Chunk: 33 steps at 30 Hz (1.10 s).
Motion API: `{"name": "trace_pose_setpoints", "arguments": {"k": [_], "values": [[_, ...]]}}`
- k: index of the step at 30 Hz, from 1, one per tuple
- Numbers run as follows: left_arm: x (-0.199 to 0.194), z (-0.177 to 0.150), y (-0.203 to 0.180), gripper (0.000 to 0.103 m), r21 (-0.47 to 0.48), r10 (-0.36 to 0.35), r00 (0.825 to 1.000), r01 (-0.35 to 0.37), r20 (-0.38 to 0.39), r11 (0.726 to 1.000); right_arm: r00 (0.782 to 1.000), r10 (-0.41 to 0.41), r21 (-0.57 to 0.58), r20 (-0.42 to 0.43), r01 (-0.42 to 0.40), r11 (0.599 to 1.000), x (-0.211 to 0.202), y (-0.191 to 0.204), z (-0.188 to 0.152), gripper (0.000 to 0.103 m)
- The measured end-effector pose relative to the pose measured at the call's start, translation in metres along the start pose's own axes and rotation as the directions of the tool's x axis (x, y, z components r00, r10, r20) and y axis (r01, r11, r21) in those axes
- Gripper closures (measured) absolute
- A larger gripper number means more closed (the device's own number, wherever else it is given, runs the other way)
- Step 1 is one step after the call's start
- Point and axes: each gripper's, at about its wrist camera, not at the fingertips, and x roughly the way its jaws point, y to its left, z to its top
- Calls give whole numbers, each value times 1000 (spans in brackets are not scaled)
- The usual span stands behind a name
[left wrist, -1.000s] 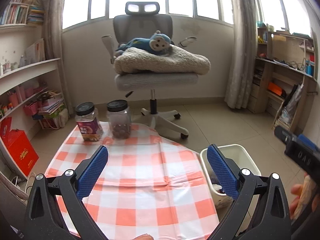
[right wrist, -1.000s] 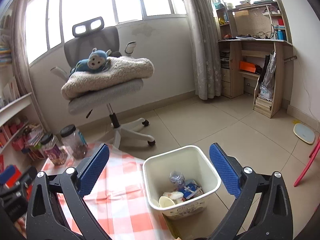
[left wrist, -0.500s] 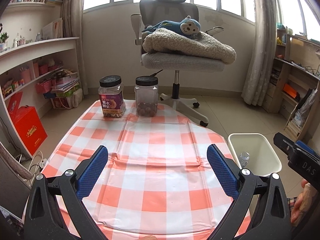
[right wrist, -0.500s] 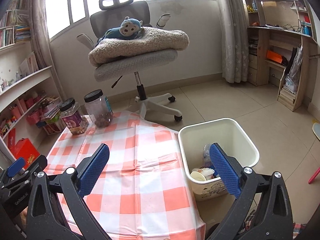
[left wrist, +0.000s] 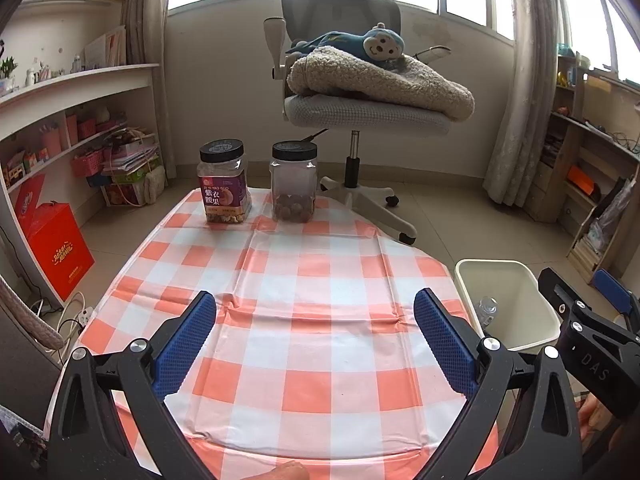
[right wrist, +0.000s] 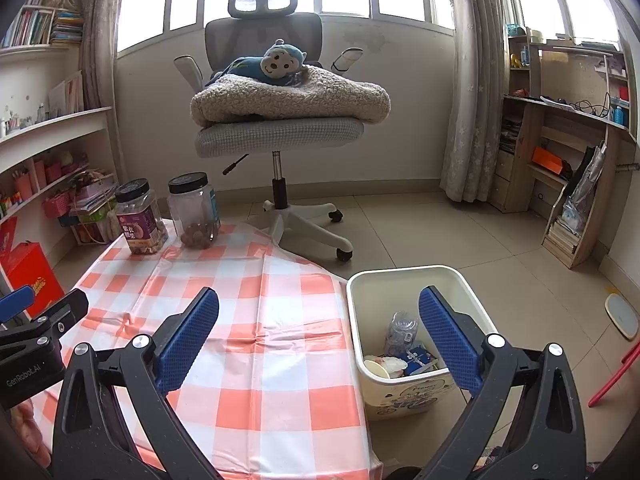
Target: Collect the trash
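A cream waste bin (right wrist: 360, 284) stands on the floor at the right edge of the table; it also shows in the left wrist view (left wrist: 496, 266). Inside it lie a crushed clear bottle (right wrist: 400, 330), a paper cup (right wrist: 376, 368) and a blue wrapper (right wrist: 416, 358). My left gripper (left wrist: 316, 336) is open and empty above the orange-and-white checked tablecloth (left wrist: 320, 272). My right gripper (right wrist: 318, 336) is open and empty, held over the table's right edge and the bin. No loose trash shows on the cloth.
Two black-lidded jars, one with a purple label (left wrist: 224, 184) and one clear (left wrist: 294, 184), stand at the table's far edge. A grey office chair (left wrist: 360, 112) with a blanket and a blue plush monkey stands beyond. Shelves line both walls.
Both views have swung left and pulled back from the bin, so more of the tablecloth shows. Both grippers stay open and empty.
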Motion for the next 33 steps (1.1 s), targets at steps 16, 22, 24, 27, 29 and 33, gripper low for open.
{"name": "trace_pose_setpoints", "arguments": {"k": [16,22,24,27,29,33], "values": [[1,2,-1,7,-17,4,1000,-4,4,1000,1000,-8,-30,10,8,1000,-1,7,-1,7],[2,2,1,7,-24,-1,1000,0,-4,1000,1000,-14,-45,18,15,999,-2,10,-2,7],[3,1,0,7,-18,-2,1000,2,-3,1000,1000,-15,-45,22,15,999,-3,10,-2,7],[3,0,-2,7,-12,-5,1000,5,-5,1000,1000,-12,-42,16,13,999,-2,10,-2,7],[3,-1,-2,7,-10,-5,1000,5,-8,1000,1000,-13,-40,13,13,999,-2,10,-2,7],[5,-1,-3,7,-11,-6,1000,6,-10,1000,1000,-11,-39,17,11,999,-2,10,-2,7]]}}
